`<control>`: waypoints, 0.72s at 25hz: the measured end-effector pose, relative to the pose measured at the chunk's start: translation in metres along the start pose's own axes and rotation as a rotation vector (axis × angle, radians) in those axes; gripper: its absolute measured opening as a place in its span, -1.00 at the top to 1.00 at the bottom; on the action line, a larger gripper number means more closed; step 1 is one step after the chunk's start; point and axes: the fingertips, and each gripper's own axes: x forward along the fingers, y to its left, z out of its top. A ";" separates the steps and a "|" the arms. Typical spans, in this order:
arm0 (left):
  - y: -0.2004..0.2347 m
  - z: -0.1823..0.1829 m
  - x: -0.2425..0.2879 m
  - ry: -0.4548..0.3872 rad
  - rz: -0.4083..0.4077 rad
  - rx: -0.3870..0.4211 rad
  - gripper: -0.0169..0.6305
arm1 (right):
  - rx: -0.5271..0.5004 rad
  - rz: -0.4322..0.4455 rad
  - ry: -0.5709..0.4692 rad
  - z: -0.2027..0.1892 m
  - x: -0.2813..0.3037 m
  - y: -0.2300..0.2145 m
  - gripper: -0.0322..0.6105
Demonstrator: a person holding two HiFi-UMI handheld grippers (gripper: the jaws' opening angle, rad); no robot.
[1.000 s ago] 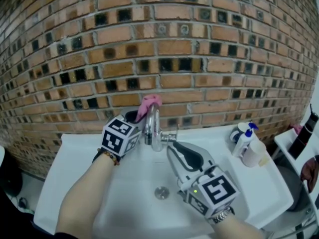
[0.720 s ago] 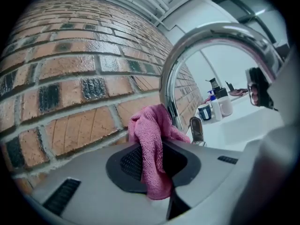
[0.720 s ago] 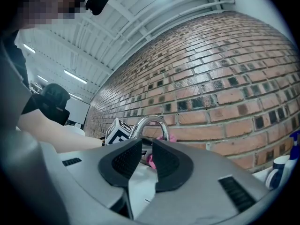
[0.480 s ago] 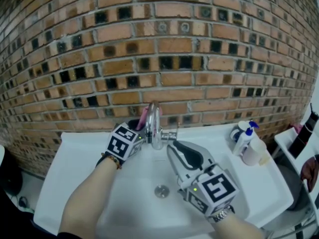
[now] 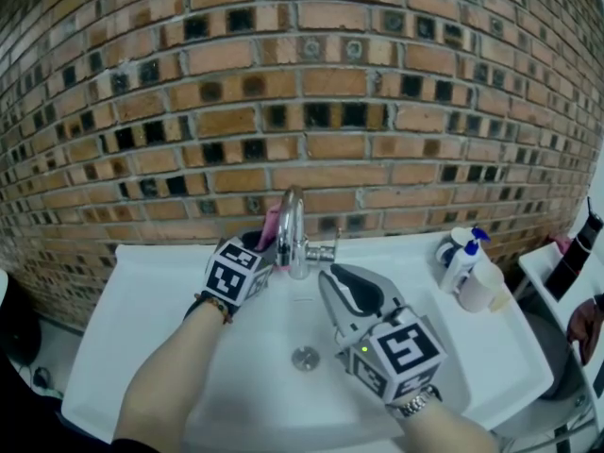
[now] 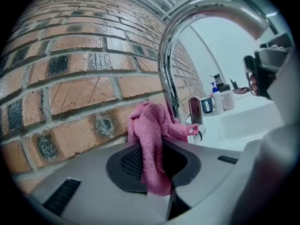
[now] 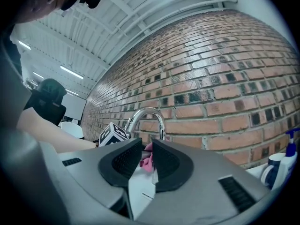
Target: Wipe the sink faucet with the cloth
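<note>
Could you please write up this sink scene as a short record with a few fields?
left gripper: shut on pink cloth, against the faucet, low on its stem
right gripper: open, empty, over the sink, aimed at the faucet
faucet: chrome, curved spout, brick wall behind
sink's right rim: pump bottle, white container

Straight ahead, brick wall (image 5: 311,111): reddish courses, dark glazed squares set in, pale mortar between. Up top, white ribbed ceiling (image 7: 154,8) and long strip lights (image 7: 70,71), all lit. Further back in the room, dark office chair (image 7: 47,100). At far right, white shelf (image 5: 552,267).
</note>
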 end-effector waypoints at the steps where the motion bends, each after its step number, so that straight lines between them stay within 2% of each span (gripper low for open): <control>1: 0.000 -0.003 0.001 0.003 0.003 0.001 0.73 | 0.001 -0.005 0.006 -0.002 0.001 -0.001 0.65; 4: -0.001 -0.011 0.003 0.017 0.012 -0.003 0.73 | 0.002 -0.009 0.017 -0.005 0.002 -0.003 0.66; 9: -0.011 -0.042 0.007 0.110 0.004 0.019 0.73 | 0.004 -0.004 0.023 -0.008 0.003 -0.002 0.66; 18: -0.016 -0.051 0.009 0.123 0.015 0.011 0.73 | 0.007 -0.002 0.028 -0.010 0.004 -0.003 0.66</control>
